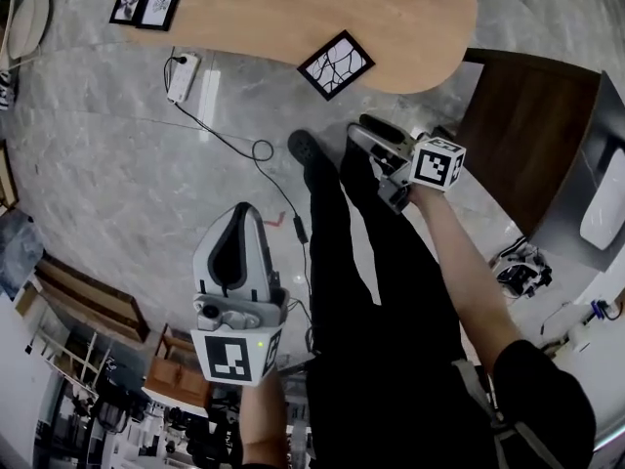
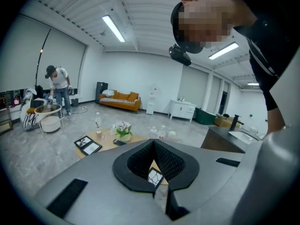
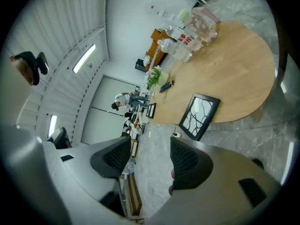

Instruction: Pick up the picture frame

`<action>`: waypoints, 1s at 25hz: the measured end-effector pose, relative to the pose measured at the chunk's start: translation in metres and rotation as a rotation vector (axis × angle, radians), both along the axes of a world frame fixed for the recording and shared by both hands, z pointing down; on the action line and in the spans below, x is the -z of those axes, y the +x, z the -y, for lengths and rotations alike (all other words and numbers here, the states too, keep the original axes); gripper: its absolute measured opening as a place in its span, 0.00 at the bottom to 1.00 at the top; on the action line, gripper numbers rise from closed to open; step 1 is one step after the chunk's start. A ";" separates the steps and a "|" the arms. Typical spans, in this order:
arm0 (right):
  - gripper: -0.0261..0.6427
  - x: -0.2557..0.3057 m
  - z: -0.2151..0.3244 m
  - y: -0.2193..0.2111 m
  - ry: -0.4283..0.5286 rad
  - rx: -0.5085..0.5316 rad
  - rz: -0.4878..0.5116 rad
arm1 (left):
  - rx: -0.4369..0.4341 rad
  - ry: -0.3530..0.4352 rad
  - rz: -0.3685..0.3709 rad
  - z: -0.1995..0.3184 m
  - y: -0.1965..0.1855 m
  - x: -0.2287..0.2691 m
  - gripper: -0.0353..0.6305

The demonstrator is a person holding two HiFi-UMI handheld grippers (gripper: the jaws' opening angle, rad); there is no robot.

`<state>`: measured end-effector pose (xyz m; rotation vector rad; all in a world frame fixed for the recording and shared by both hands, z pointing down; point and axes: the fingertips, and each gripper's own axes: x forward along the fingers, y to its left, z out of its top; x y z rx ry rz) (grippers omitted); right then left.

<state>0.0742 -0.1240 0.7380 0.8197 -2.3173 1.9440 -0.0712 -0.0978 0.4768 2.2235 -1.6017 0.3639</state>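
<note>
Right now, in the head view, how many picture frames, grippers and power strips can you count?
Picture frames: 3
Grippers: 2, the left gripper and the right gripper
Power strips: 1
Total: 6

Wooden table, and there's one frame sitting right at its near edge. Two more frames lie side by side at the left end.

The picture frame lies on the table, well apart from the left tool and right tool.
</note>
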 end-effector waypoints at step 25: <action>0.40 -0.181 0.036 -0.053 -0.182 -0.163 0.117 | -0.030 -0.155 0.001 -0.018 -0.015 -0.149 0.07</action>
